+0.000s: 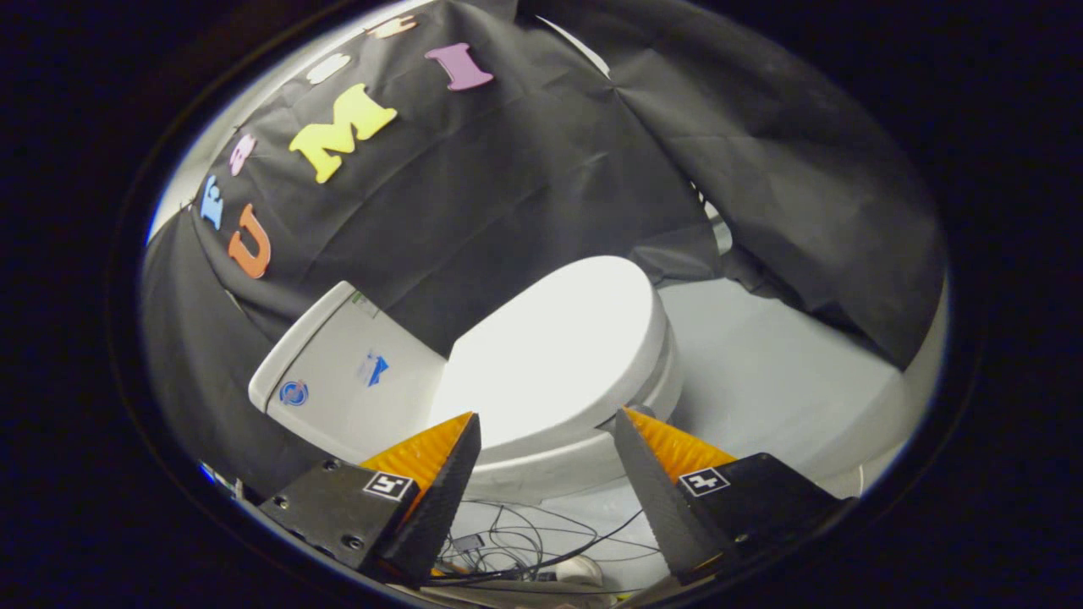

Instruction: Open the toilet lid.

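Gripper: the gripper (546,420) has its two fingers spread wide apart, holding nothing; both tips lie against the near side of the toilet as seen, contact cannot be told.
Cables: a tangle of thin dark cables (525,541) lies low between the fingers, nearer than the toilet's side.
Toilet lid: the white toilet lid (554,351) is down, closed flat on the seat, just ahead of the fingertips and showing in the gap between them.
Seat and bowl: the bowl rim (550,469) runs under the lid, crossing between the two fingers.
Tank: the white tank (338,372) joins the lid's hinge end, beyond the left finger.
Floor: pale floor (761,381) spreads past the lid's far side.
Wall: black cloth (508,186) hangs behind the toilet.
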Motion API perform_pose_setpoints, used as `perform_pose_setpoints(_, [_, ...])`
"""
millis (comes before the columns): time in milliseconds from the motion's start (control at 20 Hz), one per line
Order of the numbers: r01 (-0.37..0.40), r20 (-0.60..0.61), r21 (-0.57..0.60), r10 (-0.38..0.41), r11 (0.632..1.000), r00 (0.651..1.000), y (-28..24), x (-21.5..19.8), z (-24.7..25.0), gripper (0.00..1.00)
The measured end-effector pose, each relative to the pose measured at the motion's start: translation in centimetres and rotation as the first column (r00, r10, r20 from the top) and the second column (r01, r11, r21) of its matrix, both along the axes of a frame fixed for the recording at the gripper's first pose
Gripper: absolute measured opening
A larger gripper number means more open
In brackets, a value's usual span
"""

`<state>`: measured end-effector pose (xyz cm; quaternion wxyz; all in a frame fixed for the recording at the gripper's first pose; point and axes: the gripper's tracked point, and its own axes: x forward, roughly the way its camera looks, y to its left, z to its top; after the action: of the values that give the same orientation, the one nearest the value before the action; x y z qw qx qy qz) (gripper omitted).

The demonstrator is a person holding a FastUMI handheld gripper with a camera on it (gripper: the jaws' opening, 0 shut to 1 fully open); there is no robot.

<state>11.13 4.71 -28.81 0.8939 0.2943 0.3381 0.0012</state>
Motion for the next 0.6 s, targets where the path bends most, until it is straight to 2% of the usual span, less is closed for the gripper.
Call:
perform_pose_setpoints(250, [0.066,-0.109,0.089,-0.057,0.994,0.992,-1.2,0.5,-4.7,0.96])
perform_pose_setpoints(400, [0.115,-0.153,0.138,-0.093,0.984,0.984,-1.9,1.1,-6.5,0.9])
perform_pose_setpoints(600, [0.131,-0.196,0.177,-0.095,0.975,0.976,-2.0,1.9,-8.6,0.82])
